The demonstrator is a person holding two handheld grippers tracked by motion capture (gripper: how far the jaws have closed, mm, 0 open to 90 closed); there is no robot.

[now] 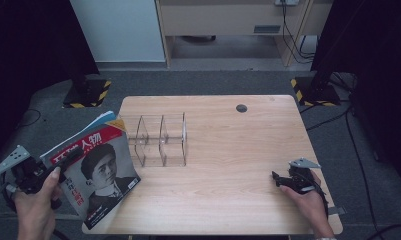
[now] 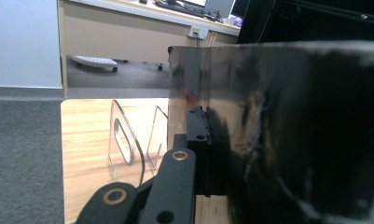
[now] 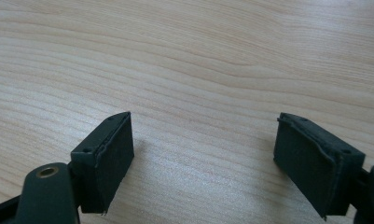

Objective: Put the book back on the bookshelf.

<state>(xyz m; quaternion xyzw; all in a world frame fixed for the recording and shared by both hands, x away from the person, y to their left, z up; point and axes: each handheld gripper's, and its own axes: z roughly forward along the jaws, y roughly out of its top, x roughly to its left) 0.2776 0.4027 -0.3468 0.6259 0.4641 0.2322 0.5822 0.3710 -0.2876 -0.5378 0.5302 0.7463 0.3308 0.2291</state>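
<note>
Transport step: left gripper (image 1: 63,167) pinches the glossy red-and-white portrait-cover magazine (image 1: 100,172), tilted over the light wooden tabletop (image 1: 228,165) front-left corner; next, stand it upright w/ spine aligned to a clear acrylic divider rack (image 1: 160,140) slot; right gripper (image 3: 203,163) spread, idle.

- Magazine (image 1: 95,175): red masthead band, white lettering, black-and-white portrait on cover; page edges white with a blue strip.
- Table (image 1: 228,165): pale wood grain, one dark round hole.
- Divider rack (image 1: 160,140): clear, colourless.
- Left gripper (image 1: 63,162), right gripper (image 1: 278,179): black; grey plates on top.
- Floor: grey carpet; yellow-black hazard stripes.
</note>
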